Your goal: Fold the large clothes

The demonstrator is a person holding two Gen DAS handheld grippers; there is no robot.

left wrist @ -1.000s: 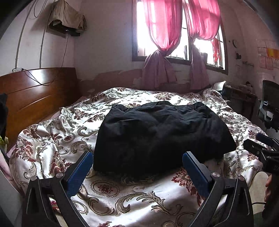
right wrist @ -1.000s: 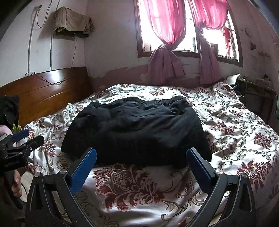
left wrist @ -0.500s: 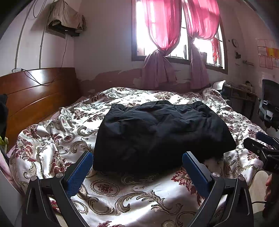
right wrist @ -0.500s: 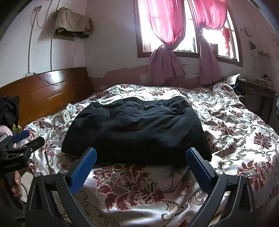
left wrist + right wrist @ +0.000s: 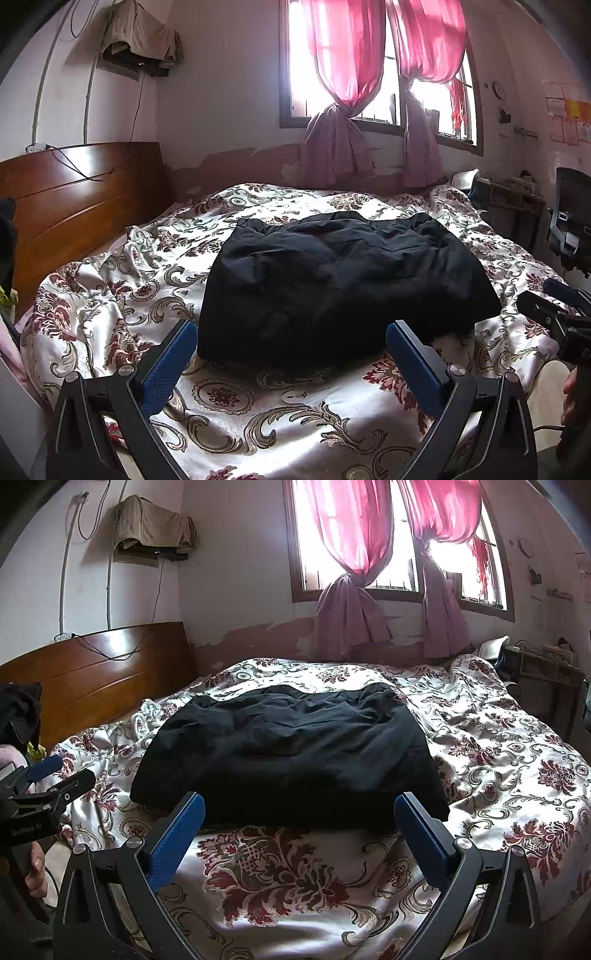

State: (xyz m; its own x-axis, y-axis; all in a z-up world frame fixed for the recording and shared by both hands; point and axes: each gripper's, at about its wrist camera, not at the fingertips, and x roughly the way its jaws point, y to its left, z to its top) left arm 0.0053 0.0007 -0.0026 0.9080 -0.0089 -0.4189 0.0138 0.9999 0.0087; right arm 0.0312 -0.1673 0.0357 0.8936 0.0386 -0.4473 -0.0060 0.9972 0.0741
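Note:
A large black garment (image 5: 340, 280) (image 5: 291, 760) lies folded into a rough rectangle in the middle of the bed, on the floral bedspread (image 5: 122, 295) (image 5: 517, 760). My left gripper (image 5: 291, 336) hovers open just short of the garment's near edge, nothing between its blue pads. My right gripper (image 5: 299, 812) is open too, held back from the same near edge with its pads empty. Each gripper also shows at the side of the other's view: the right gripper (image 5: 554, 314) and the left gripper (image 5: 40, 786), both held by a hand off the bed's edge.
A wooden headboard (image 5: 66, 199) stands at the left. Behind the bed is a window with pink tied curtains (image 5: 343, 110). A dark desk (image 5: 513, 206) and a chair (image 5: 572, 229) stand at the right. A cloth-draped box (image 5: 151, 535) hangs on the wall.
Both views have shifted very slightly; the garment lies as before and both grippers stay open and clear of it.

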